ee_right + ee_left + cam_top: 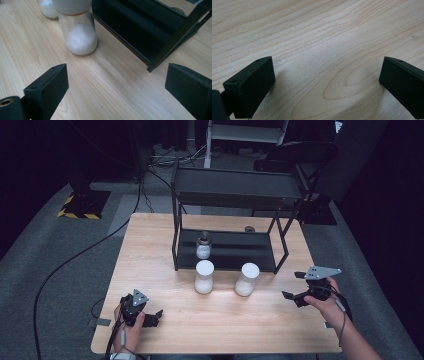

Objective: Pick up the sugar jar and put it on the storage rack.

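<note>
Nearest the person, the left gripper (152, 319) lay low on the wooden table (150, 250), jaws wide and empty, seemingly parked. The right gripper (295, 285) hovered, jaws wide and empty, angled toward the right white-capped jar (246, 279), probably lining up a grasp. Beyond stood the left white-capped jar (204, 276), then a dark-lidded jar (203, 245) on the black rack's (235, 187) lower shelf.

Your left hand-held gripper (327, 82) holds its jaws spread wide, seemingly just above bare pale wood-grain worktop (317, 37).
</note>
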